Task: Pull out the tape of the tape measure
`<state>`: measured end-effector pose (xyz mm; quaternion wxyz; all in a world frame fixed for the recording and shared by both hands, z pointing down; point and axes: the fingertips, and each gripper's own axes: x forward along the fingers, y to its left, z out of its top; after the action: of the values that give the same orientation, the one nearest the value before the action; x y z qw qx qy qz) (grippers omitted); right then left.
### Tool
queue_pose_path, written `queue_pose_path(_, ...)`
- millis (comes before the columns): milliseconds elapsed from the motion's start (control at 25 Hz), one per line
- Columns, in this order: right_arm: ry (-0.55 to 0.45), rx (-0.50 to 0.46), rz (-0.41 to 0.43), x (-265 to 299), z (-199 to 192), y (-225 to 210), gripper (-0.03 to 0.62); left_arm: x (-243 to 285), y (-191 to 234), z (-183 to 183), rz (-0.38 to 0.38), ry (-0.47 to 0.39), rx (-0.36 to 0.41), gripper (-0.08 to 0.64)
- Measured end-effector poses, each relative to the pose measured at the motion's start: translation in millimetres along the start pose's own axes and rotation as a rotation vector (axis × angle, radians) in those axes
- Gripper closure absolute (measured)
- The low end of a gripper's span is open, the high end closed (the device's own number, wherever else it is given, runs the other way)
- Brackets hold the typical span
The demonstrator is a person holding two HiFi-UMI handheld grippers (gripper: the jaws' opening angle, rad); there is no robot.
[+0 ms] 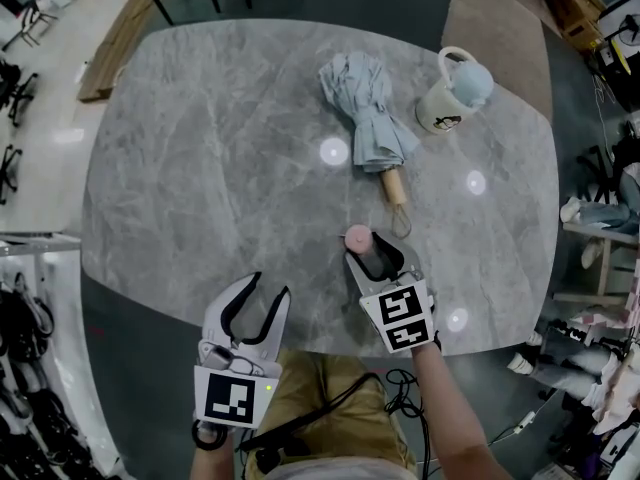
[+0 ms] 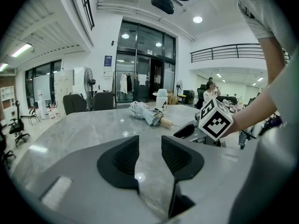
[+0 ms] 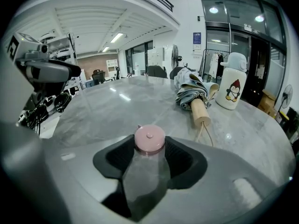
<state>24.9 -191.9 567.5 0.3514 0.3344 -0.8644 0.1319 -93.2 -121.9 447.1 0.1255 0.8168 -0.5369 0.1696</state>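
A small round pink tape measure point(image 3: 149, 138) stands on the grey marble table point(image 1: 220, 168) near its front edge. It shows in the head view as a pink disc point(image 1: 357, 235). My right gripper point(image 3: 150, 149) has its dark pads against both sides of the disc, so it is shut on it. No tape is visible outside the case. My left gripper point(image 1: 270, 290) hovers over the table's near edge, to the left of the right one. In the left gripper view its jaws point(image 2: 149, 146) stand open with nothing between them, and the right gripper's marker cube point(image 2: 216, 120) shows at the right.
A folded pale blue umbrella point(image 1: 365, 108) with a wooden handle point(image 3: 201, 112) lies beyond the tape measure. A white penguin bottle point(image 1: 452, 93) stands at the far right. Chairs and racks surround the table.
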Motion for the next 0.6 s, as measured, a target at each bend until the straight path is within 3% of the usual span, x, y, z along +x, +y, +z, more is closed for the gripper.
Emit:
queue_pose_path(320,-0.019,0.065,0.000,-6.2,0.4,-1.5,0.388,-4.6,-2.8,3.6,-0.003,-0.005,0.009,0.413)
queue_pose_path(600,-0.046,0.063,0.005,-27.3,11.3,8.4,0.388,-5.7,-8.8,17.2,-0.025,-0.019,0.053,0.413)
